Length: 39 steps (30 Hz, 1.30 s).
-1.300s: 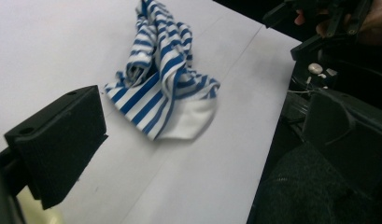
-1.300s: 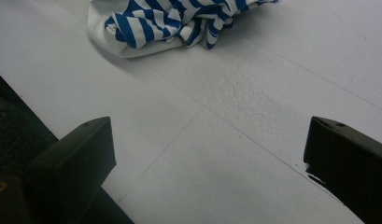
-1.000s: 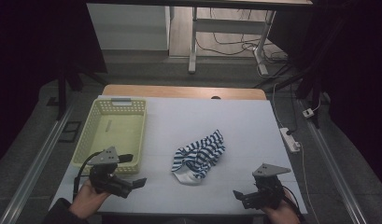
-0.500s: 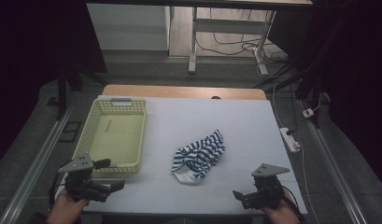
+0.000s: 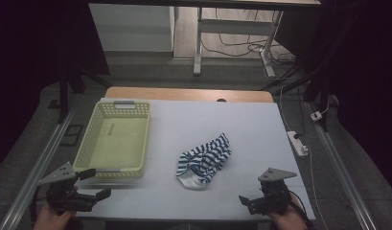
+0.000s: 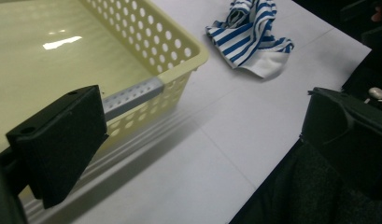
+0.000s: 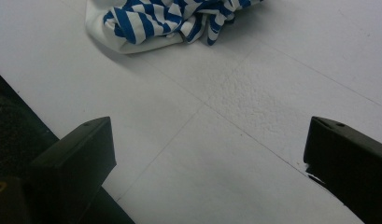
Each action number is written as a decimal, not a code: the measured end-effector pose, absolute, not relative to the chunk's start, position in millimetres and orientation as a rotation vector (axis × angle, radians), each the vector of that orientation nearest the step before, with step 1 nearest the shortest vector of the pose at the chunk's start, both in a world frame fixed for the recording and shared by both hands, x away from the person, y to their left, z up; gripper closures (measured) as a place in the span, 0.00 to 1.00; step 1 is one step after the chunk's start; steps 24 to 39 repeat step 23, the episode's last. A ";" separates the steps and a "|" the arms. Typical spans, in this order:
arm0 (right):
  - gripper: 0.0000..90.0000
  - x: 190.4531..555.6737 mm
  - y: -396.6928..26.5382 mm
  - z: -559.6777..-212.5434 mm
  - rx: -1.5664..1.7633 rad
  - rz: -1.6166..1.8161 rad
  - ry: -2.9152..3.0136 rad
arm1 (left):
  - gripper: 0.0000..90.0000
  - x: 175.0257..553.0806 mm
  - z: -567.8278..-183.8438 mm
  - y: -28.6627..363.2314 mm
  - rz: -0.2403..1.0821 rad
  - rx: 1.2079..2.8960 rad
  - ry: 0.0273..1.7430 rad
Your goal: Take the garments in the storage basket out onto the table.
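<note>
A crumpled blue-and-white striped cloth (image 5: pixel 204 161) lies on the white table (image 5: pixel 208 120), a little right of centre. It also appears far off in the left gripper view (image 6: pixel 251 37) and at the top of the right gripper view (image 7: pixel 170 18). An empty yellow perforated basket (image 5: pixel 86 143) stands at the table's left, its near corner (image 6: pixel 179 42) close to my left gripper. That left gripper (image 5: pixel 97 183) (image 6: pixel 202 121) hovers open at the front left corner, holding nothing. My right gripper (image 5: pixel 247 202) (image 7: pixel 207 140) is open low over the front right of the table, short of the cloth.
A white power strip (image 5: pixel 297 143) lies on the floor right of the table. Metal rails (image 5: pixel 35 167) run along both sides. Beyond the table's wooden far edge (image 5: pixel 184 93) are desk legs and cables. The table's front edge is just under both grippers.
My left gripper has drawn back to the left and toward the front corner, away from the cloth. The right gripper, cloth and basket have stayed put.
</note>
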State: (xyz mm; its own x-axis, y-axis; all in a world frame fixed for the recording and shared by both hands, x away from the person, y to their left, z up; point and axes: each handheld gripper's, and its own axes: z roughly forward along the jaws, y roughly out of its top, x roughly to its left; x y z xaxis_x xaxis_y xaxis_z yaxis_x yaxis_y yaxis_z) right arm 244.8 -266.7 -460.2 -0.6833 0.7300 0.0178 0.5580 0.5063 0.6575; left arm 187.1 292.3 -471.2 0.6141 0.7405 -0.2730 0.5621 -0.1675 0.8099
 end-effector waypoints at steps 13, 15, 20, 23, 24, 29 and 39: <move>0.02 244.7 -265.8 -460.4 1.076 0.937 2.493 | 0.00 174.2 -478.2 309.8 0.204 1.856 1.102; 0.02 244.6 -265.8 -460.4 1.077 0.938 2.493 | 0.00 172.5 -478.3 312.1 0.191 1.859 1.117; 0.02 244.6 -265.4 -460.4 1.079 0.927 2.494 | 0.00 169.4 -479.0 316.6 0.180 1.847 1.132; 0.02 244.7 -265.3 -460.9 1.072 0.922 2.498 | 0.00 170.3 -479.3 317.9 0.167 1.830 1.132; 0.02 244.7 -265.3 -460.9 1.072 0.922 2.498 | 0.00 170.3 -479.3 317.9 0.167 1.830 1.132; 0.02 244.7 -265.3 -460.9 1.072 0.922 2.498 | 0.00 170.3 -479.3 317.9 0.167 1.830 1.132; 0.02 244.7 -265.3 -460.9 1.072 0.922 2.498 | 0.00 170.3 -479.3 317.9 0.167 1.830 1.132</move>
